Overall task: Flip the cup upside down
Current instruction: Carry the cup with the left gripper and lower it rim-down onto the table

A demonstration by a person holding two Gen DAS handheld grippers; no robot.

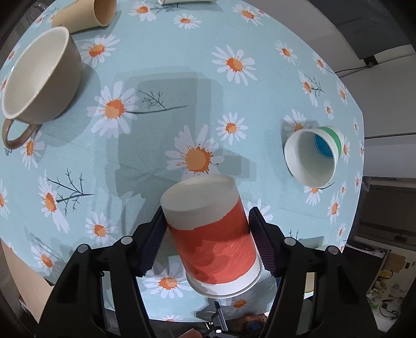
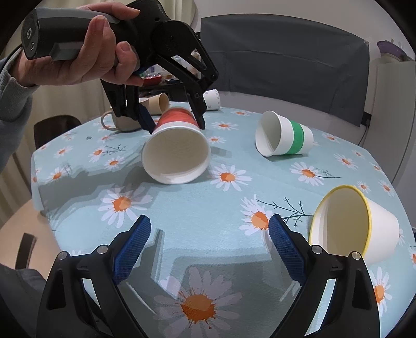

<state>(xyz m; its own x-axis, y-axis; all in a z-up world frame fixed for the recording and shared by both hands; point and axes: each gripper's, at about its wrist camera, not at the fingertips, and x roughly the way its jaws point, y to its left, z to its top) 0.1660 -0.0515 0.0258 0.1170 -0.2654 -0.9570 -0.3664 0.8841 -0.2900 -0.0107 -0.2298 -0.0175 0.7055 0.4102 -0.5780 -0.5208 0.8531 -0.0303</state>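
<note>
A red-and-white paper cup [image 1: 213,234] sits between the fingers of my left gripper [image 1: 208,234], which is shut on it. In the right wrist view the cup [image 2: 176,145] is tilted, its open mouth facing the camera and its lower rim at the tablecloth, held by the left gripper [image 2: 174,124] in a hand. My right gripper [image 2: 208,249] is open and empty, low over the near part of the table.
A green-striped cup [image 2: 283,137] lies on its side at the far right, also in the left wrist view [image 1: 314,156]. A yellow-rimmed cup [image 2: 356,226] lies beside my right finger. A beige mug [image 1: 39,78], a tan cup [image 1: 85,13] and a white cup [image 2: 212,100] stand farther off. Table edge [image 2: 36,202] at left.
</note>
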